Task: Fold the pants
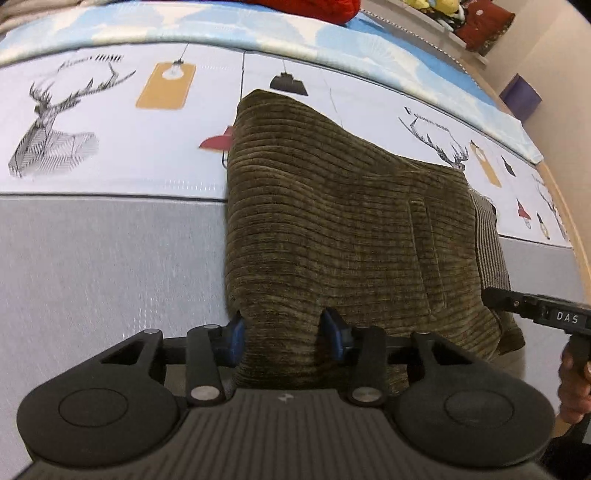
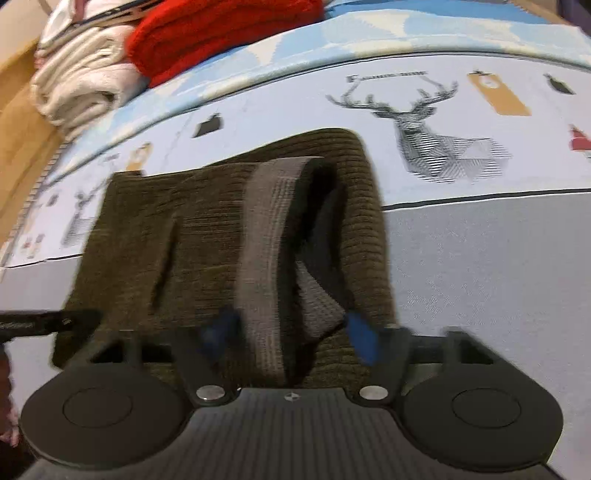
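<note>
Pants: olive corduroy, already folded into a compact stack on the bed, near edge toward you, far edge on the deer-print sheet.
Left tool: fingers apart, straddling the near left corner of the cloth; not clamped.
Right tool: fingers wide apart around the grey waistband; blurred, grip not closed.
Key relation: the stack lies straight ahead of both tools, long axis running left to right between them; each hand is equally near its own end.
Containers: none in view.
Background: red garment and white towels at the bed's far side.
</note>
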`<state>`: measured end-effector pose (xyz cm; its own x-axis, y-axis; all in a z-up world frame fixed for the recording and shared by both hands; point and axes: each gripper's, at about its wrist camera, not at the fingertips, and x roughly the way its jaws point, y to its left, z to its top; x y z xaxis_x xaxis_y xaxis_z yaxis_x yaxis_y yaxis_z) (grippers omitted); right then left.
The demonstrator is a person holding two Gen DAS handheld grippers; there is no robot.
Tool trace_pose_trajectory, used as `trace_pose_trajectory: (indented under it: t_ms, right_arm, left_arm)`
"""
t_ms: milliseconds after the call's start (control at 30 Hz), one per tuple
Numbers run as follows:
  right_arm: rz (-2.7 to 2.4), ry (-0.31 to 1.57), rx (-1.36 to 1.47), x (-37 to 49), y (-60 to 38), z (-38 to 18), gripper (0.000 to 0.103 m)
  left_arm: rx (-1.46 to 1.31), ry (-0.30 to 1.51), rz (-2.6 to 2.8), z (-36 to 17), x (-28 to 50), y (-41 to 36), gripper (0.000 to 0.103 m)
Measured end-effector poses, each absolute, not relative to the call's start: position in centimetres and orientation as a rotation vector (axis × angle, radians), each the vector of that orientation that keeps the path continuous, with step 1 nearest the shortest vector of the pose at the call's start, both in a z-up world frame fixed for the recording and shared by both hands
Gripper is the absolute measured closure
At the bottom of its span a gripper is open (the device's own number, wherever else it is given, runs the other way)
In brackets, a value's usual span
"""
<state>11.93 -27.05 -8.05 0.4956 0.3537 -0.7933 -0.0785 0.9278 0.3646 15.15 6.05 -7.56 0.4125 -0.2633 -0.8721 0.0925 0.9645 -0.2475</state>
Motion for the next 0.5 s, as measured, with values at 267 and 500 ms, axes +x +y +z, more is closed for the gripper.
trace_pose_trajectory:
  t_ms: [267,500]
  right_arm:
    - [0.269,0.996,0.282,11.5,-27.1,-6.7,0.051]
    - [0.234,0.998,0.139,10.8,-26.6,-7.1,0.036]
  left_arm:
    - [0.011,1.015,-0.185,-5.1,13.4,4.9,0.049]
    - [0.335,0.994,-0.349,-7.0,10.7,0.8,0.046]
